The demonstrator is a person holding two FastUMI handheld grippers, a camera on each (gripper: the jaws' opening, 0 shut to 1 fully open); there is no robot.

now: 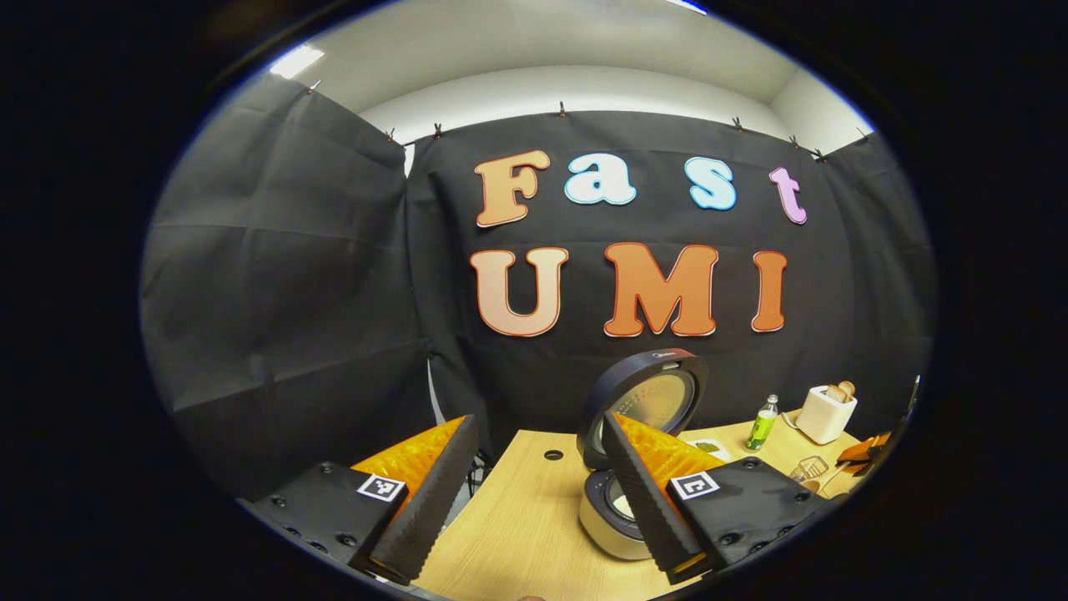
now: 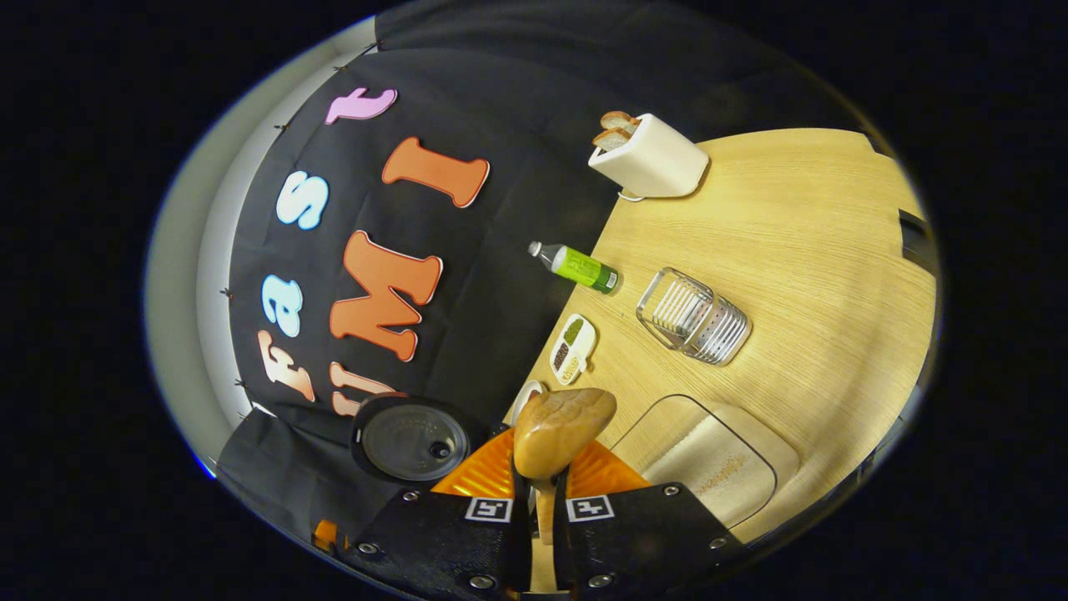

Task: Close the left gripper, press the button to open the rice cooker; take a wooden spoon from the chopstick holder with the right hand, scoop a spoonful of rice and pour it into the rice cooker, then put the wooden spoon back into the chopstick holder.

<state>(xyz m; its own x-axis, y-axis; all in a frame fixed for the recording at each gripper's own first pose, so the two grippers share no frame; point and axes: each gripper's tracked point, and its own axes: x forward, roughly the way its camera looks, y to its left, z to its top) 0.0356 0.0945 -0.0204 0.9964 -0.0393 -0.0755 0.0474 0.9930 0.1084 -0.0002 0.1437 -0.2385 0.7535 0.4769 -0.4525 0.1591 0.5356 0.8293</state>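
The rice cooker (image 1: pixel 607 522) stands on the wooden table with its round lid (image 1: pixel 647 399) swung up, partly behind my left gripper's right finger. My left gripper (image 1: pixel 534 501) hovers above the table's left end, jaws wide apart and holding nothing. My right gripper (image 2: pixel 542 492) is shut on the handle of the wooden spoon (image 2: pixel 561 430), whose bowl sticks out past the fingertips beside the raised lid (image 2: pixel 413 441); I see no rice on it. The wire chopstick holder (image 2: pixel 694 317) stands further along the table. A clear box of rice (image 2: pixel 709 467) lies close to the right gripper.
A green bottle (image 2: pixel 578 265), a small dish of beans (image 2: pixel 573 342) and a white toaster (image 2: pixel 651 157) with bread slices line the table's back edge by the black cloth wall. The table (image 1: pixel 517 517) has a cable hole near its far left corner.
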